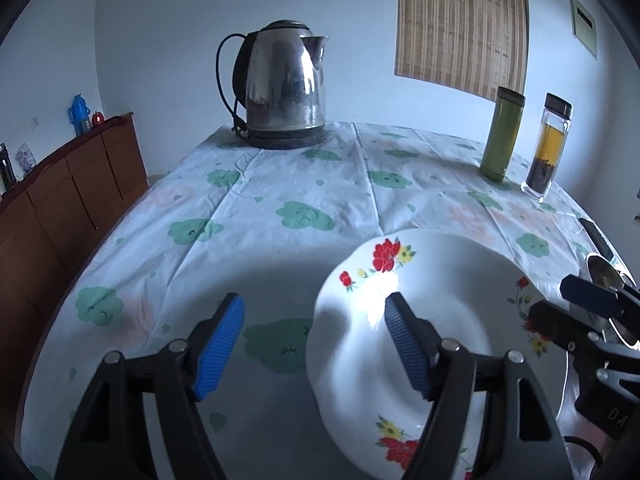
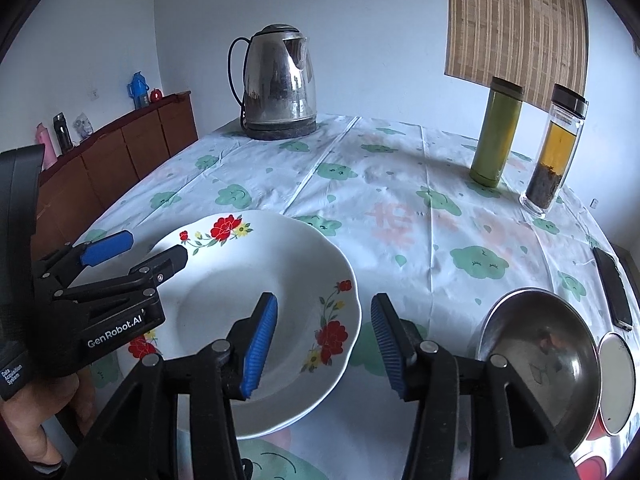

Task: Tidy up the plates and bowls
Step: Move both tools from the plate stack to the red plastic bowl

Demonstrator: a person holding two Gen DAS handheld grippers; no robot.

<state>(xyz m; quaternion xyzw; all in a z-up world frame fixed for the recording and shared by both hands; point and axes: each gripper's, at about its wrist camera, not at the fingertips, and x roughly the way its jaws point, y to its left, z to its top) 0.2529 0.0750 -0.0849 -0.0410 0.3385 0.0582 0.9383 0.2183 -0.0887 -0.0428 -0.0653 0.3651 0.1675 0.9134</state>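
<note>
Glazed plate: your plate (image 2: 256, 312) is white glazed ware with red and yellow flower sprays and a wavy rim; it lies flat on the cloth (image 2: 400, 208) at the near edge of the table, between your two grippers.
Second rim: a thin white edge shows under the plate at its near side, so it may sit on another plate; you cannot be sure from here.
Left gripper: your left gripper (image 1: 316, 344) is released, jaws wide, one ribbed blue pad over the plate's left rim and the other over bare cloth; nothing is pinched.
Right gripper: your right gripper (image 2: 324, 344) is also released, jaws part open astride the plate's right rim, not pressing on it.
Steel bowl: the bowl (image 2: 540, 364) is dull brushed metal, round and shallow, just right of the plate; another round white-faced dish peeks out at its right, with a red edge.
Slip risk: glaze is slick and the rim slopes, so a shallow pinch could let the plate slide out and tip.
Cloth risk: the cloth is thin, creased and glossy; dragging the plate would likely bunch it and shift what stands on it.
Clash risk: your grippers sit close over one plate, so closing both at once could knock them together.
Far items: the kettle (image 2: 280, 84), green flask (image 2: 496, 132), tea jar (image 2: 556, 152) and phone (image 2: 612, 288) stand well apart; the phone lies near the table edge, close to the bowl.
</note>
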